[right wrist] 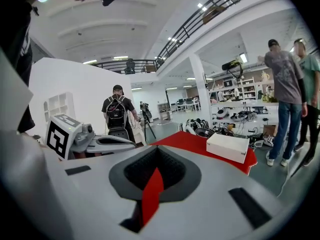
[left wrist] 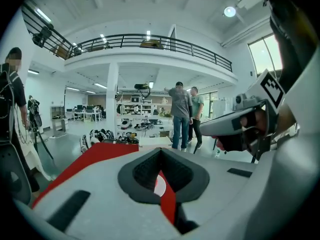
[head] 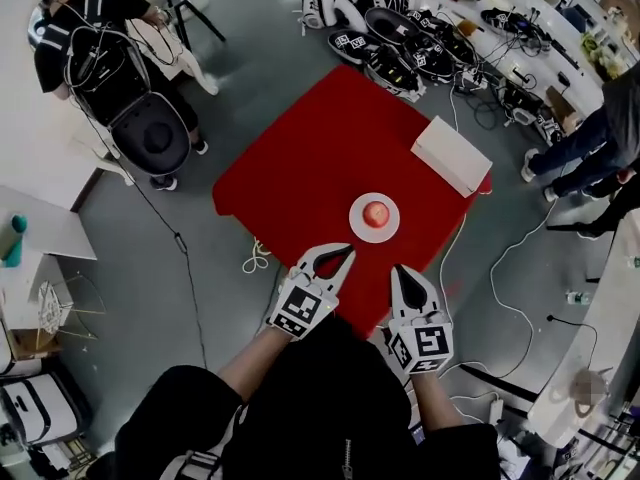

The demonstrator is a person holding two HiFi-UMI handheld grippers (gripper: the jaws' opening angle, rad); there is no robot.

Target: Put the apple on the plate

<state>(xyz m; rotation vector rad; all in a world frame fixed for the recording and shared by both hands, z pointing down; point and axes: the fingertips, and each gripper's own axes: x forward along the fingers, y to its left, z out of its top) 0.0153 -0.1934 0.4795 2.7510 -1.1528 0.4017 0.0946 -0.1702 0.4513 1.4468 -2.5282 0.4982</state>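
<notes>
Red table [head: 300,168]: apple [head: 376,213] on plate [head: 356,221]; L gripper [head: 349,251] & R gripper [head: 396,268] jaws closed, empty.

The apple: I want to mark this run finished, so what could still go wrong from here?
1. The apple is round and rests loose on a shallow plate; a knock to the red table could roll it off.
2. The left gripper and right gripper, both shut and empty, hang close to the plate; a careless swing might hit it.
3. A white cable lies on the floor beside the table, a possible trip hazard.
</notes>
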